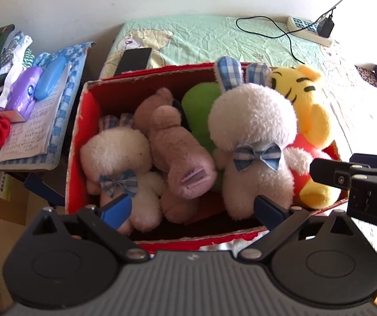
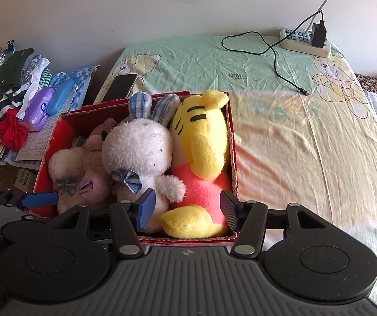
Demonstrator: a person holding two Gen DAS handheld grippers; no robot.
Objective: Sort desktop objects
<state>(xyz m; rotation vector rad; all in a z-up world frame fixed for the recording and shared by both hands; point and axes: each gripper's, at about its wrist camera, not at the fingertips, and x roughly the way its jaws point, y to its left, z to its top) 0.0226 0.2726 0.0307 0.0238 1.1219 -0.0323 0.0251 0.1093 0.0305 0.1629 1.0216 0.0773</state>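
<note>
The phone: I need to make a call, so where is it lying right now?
The black phone lies on the green bedsheet just behind the red toy box, at its far left corner, in both wrist views.

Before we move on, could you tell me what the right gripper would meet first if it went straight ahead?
Most likely the yellow tiger plush in the red box: the open right gripper already frames its lower body, though exact depth is unclear.

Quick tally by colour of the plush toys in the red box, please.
White bunnies: 2
Brown or pink plush: 1 visible, maybe more tangled
Green: 1, mostly hidden
Yellow tiger: 1
Total: 5 visible
</note>
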